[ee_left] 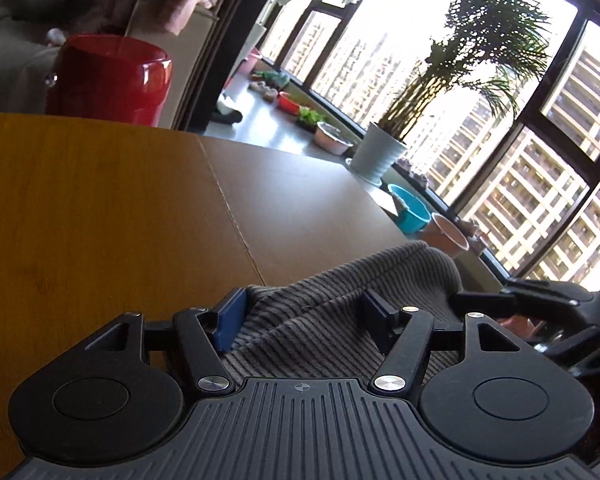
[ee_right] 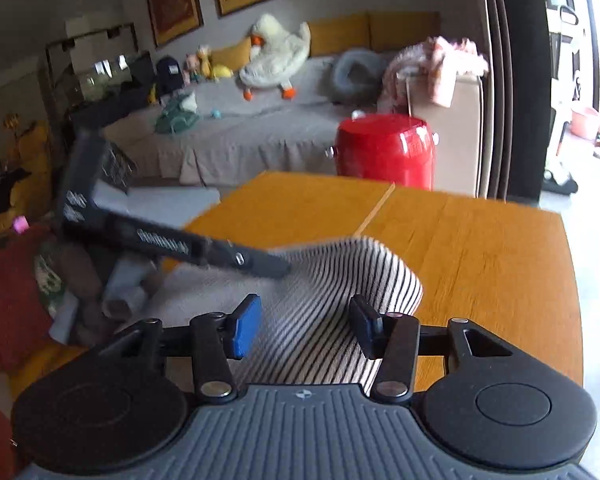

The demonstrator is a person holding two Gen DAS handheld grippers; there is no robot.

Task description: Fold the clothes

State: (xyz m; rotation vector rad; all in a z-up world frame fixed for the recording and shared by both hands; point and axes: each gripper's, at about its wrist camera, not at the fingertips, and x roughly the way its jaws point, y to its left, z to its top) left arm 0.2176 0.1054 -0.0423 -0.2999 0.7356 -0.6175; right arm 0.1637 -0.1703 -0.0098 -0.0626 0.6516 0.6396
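The left hand-held gripper [ee_left: 306, 312] has its two blue-padded fingers [ee_left: 230, 320] spread apart, with a grey-and-white striped knit garment [ee_left: 340, 304] bunched in the gap between them; the pads sit beside the cloth without pinching it. The right hand-held gripper [ee_right: 306, 328] likewise stands apart, its fingers either side of the same striped garment [ee_right: 340, 276], which rises in a curled fold just ahead of the pads. The garment lies on the orange-brown wooden worktop [ee_right: 480, 264] near its front edge. In the right wrist view the left tool reaches in from the left and touches the cloth. A glossy red cylindrical bin [ee_right: 384, 148] stands beyond the worktop, and a white potted palm [ee_left: 380, 152] sits by the window.
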